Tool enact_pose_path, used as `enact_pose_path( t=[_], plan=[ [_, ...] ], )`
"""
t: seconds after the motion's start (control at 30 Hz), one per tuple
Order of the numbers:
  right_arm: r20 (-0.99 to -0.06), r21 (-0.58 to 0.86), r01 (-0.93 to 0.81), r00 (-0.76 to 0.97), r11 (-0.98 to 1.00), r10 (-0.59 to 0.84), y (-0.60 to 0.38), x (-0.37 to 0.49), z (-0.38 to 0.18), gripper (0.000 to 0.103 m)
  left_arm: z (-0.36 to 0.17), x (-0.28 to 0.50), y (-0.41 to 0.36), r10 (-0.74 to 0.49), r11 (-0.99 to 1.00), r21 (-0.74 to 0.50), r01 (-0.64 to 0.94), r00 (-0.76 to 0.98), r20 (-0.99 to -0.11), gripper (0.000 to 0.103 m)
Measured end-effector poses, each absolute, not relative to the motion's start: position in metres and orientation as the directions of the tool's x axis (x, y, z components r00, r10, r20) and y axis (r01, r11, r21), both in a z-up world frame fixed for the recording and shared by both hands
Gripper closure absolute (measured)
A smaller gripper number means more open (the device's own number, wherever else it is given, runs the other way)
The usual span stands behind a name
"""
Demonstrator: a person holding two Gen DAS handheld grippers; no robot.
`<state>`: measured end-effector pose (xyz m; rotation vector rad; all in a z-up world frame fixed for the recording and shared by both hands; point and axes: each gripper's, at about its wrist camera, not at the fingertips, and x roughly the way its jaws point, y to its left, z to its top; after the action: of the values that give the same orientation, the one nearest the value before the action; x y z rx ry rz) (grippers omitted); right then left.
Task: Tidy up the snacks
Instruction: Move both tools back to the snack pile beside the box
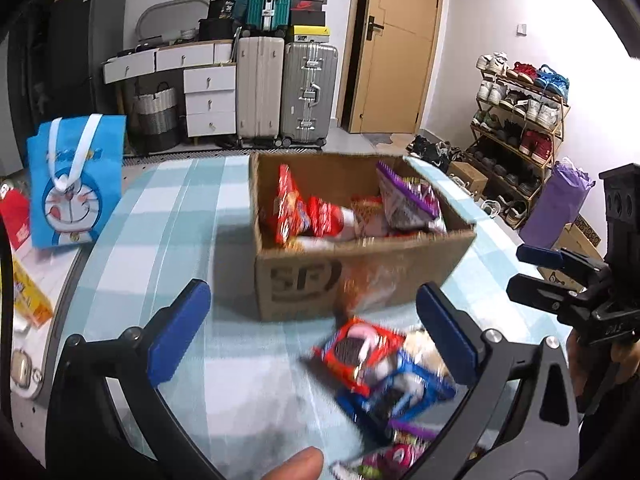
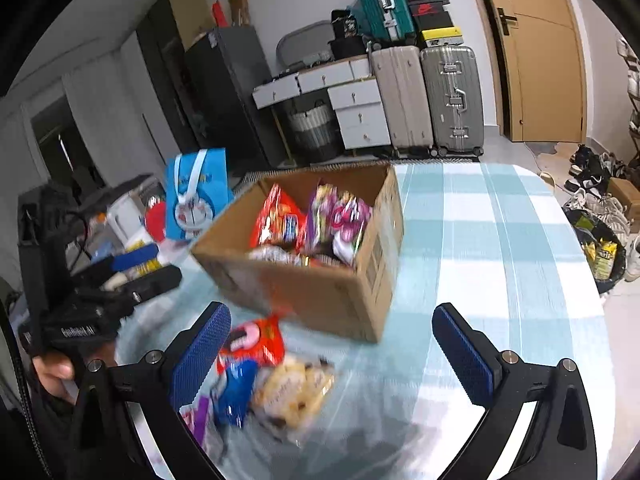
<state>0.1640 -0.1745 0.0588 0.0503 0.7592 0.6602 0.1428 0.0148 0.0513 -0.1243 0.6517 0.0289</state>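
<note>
My left gripper (image 1: 312, 344) and my right gripper (image 2: 332, 356) both hover over the worktop (image 2: 500, 220) with their jaws spread as wide as they go, and neither has anything between its blue pads. The cardboard box (image 1: 360, 264) stands on the checked cloth ahead of me, and it already holds several snacks: red packets (image 1: 296, 212) leaning toward one side and a purple packet (image 1: 408, 200) toward the other, with more lying beneath them that I cannot make out clearly. So part of the sorting looks done. What remains is the small heap lying loose on the cloth just in front of the box: a red packet (image 2: 256, 344), a blue packet (image 2: 234, 392), a pale bag of biscuits (image 2: 292, 392) and something purple and pink at the near edge, which is too blurred to name. These lie close together, some overlapping. A blue cartoon bag (image 1: 76, 184) stands well off to the left side, apart from the box, and seems to play no part yet. I judge the job roughly halfway, with the loose heap waiting to go in.
</note>
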Motion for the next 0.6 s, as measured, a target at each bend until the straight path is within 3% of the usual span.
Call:
enact_pose_path(
  t=[0.37,0.6],
  plan=[
    [-0.678,0.235,-0.548,0.499,0.803,0.54,-0.174,0.125,0.038,0.001,0.022,0.078,0.01,-0.042,0.991,-0.126,-0.05,0.767,-0.64,0.0],
    [-0.699,0.209,-0.567,0.483,0.797,0.527,-0.166,0.116,0.034,0.0,0.01,0.06,-0.012,-0.129,0.991,-0.114,0.071,0.727,-0.674,0.0]
  ],
)
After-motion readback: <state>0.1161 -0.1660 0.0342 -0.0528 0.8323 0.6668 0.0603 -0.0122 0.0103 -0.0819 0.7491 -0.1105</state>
